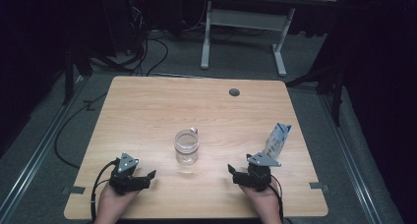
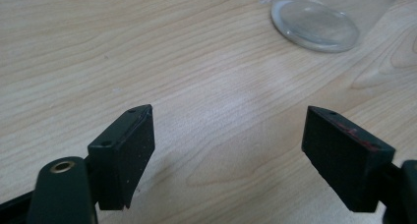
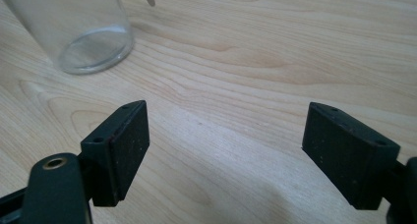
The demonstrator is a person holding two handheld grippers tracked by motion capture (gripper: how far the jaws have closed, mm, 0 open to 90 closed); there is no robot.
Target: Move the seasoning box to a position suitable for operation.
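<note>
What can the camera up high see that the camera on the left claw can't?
The high view alone takes in the blue-and-white carton, the right claw, both hands and the floor past the table. The left claw view alone gives a close look at its own open black jaws. Both share the clear glass and the wooden table.
</note>
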